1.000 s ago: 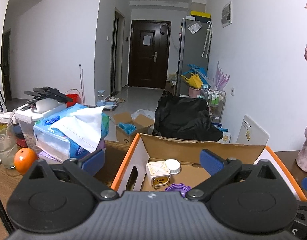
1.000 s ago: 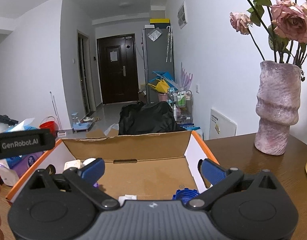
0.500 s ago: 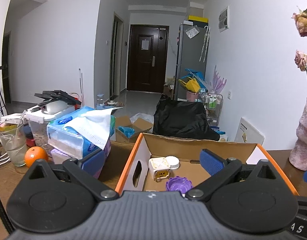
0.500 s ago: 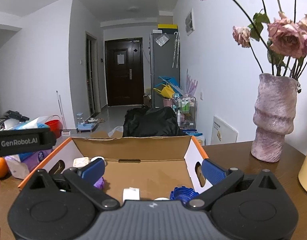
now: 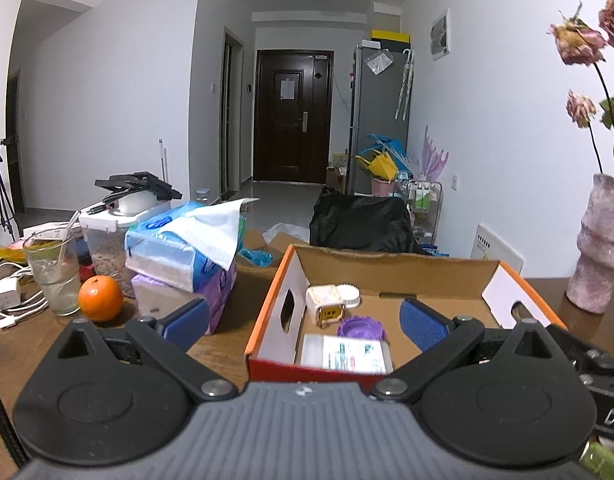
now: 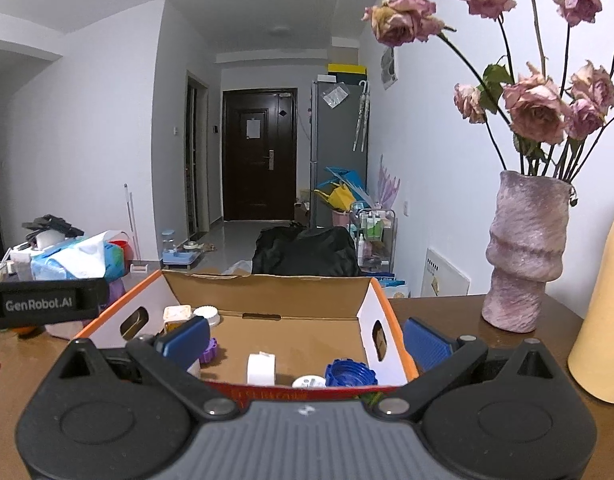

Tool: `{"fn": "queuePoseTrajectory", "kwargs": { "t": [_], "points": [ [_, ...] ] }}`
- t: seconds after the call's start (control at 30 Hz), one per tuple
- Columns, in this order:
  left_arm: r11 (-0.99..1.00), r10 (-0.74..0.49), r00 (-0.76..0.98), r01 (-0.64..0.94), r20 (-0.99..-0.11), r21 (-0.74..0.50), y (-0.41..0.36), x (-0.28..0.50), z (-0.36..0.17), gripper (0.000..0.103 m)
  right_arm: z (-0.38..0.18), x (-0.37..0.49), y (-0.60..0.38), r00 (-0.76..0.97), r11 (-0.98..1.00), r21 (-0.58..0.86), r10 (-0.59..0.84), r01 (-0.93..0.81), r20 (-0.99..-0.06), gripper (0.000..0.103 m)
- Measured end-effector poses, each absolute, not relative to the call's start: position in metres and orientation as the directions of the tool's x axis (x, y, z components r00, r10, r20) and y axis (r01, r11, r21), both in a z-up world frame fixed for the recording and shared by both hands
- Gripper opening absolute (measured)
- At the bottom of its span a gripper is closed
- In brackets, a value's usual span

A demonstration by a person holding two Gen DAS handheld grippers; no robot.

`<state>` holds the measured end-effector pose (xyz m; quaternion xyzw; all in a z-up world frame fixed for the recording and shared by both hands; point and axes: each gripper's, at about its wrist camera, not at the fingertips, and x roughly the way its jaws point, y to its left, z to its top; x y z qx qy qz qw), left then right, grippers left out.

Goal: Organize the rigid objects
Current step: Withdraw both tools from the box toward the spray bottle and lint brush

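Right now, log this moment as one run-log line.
left gripper: open, empty | right gripper: open, empty | cardboard box: on table, holds purple cap, blue cap | phase: above near edge

1. We see the open-topped cardboard box with orange-edged walls free from above; its brown floor is bare in the middle and at the back.
2. Along the left wall stand a white cube-shaped container, a purple ribbed cap and a flat white packet.
3. At the right front corner sits a blue ribbed lid.
4. Left of the box, a stack of blue tissue packs crowds the table; right of it stands a mottled pink vase.
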<state>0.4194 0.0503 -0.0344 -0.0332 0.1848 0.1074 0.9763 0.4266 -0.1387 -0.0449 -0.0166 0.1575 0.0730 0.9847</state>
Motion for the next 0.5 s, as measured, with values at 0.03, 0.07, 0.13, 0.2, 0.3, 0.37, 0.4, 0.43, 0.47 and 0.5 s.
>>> {"fn": "queuePoseTrajectory", "kwargs": {
  "t": [0.03,0.07,0.13,0.2,0.3,0.37,0.4,0.43,0.47,0.5],
  "points": [
    [0.975,0.198,0.908,-0.222,-0.370,-0.023,0.049,0.416,-0.035,0.103,-0.045,0.423,-0.140,0.940,0.989,-0.013,0.138,-0.150,-0.312,0.103],
    [0.975,0.197,0.907,-0.221,-0.372,-0.022,0.050,0.413,-0.036,0.103,-0.044,0.420,-0.142,0.940,0.989,-0.016,0.138,-0.150,-0.312,0.103],
    [0.975,0.196,0.905,-0.221,-0.377,-0.024,0.049,0.406,-0.037,0.103,-0.044,0.412,-0.145,0.941,0.988,-0.025,0.134,-0.149,-0.310,0.103],
    [0.975,0.195,0.904,-0.222,-0.381,-0.027,0.048,0.399,-0.038,0.103,-0.044,0.405,-0.148,0.943,0.988,-0.035,0.130,-0.148,-0.307,0.103],
    [0.975,0.192,0.901,-0.220,-0.388,-0.029,0.045,0.388,-0.040,0.103,-0.045,0.393,-0.154,0.945,0.989,-0.051,0.118,-0.140,-0.304,0.103],
    [0.976,0.186,0.901,-0.216,-0.392,-0.034,0.043,0.380,-0.041,0.103,-0.047,0.387,-0.157,0.945,0.989,-0.060,0.113,-0.138,-0.307,0.103],
    [0.976,0.183,0.900,-0.214,-0.394,-0.035,0.042,0.377,-0.041,0.103,-0.047,0.383,-0.159,0.944,0.989,-0.063,0.111,-0.137,-0.309,0.103],
    [0.977,0.182,0.900,-0.212,-0.396,-0.034,0.040,0.374,-0.041,0.103,-0.048,0.380,-0.161,0.944,0.989,-0.065,0.109,-0.135,-0.311,0.103],
    [0.977,0.180,0.899,-0.210,-0.398,-0.033,0.038,0.371,-0.042,0.103,-0.049,0.376,-0.164,0.944,0.989,-0.068,0.107,-0.135,-0.313,0.103],
    [0.978,0.178,0.899,-0.207,-0.400,-0.031,0.035,0.368,-0.043,0.103,-0.049,0.373,-0.167,0.944,0.989,-0.070,0.105,-0.133,-0.314,0.103]
  ]
}}
